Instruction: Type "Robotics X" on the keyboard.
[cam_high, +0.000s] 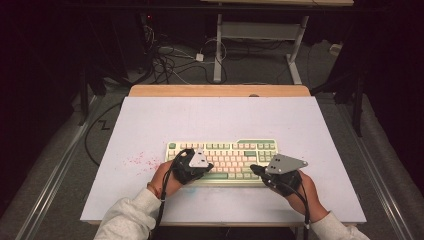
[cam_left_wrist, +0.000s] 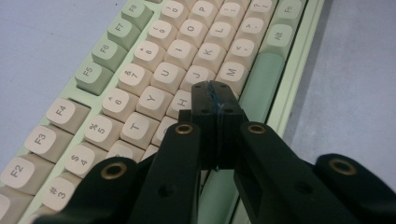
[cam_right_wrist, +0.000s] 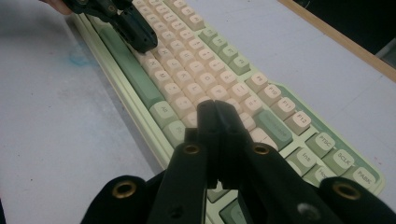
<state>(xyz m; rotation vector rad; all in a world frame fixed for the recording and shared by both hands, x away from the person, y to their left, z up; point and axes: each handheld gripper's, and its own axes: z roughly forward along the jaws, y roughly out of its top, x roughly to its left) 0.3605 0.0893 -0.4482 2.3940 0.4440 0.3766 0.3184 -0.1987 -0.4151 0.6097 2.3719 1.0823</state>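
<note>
While both hands are resting at the near edge of the table, the left gripper (cam_high: 203, 165) is pointing its jaws, pressed together with nothing between them, at the keyboard (cam_high: 235, 150). In the left gripper view the tips (cam_left_wrist: 215, 97) are hovering over the H and J keys, and whether they are touching a key is hard to tell. The right gripper (cam_high: 256, 170) is also holding its jaws together, empty, and its tips (cam_right_wrist: 215, 114) are sitting over the right-hand letter keys. Cream and green, the keyboard is lying near the front of the pale table top (cam_high: 150, 120), beside faint red specks (cam_high: 139, 161). Cables (cam_high: 167, 57) are trailing across the grey floor beyond, under another desk frame (cam_high: 260, 32).
</note>
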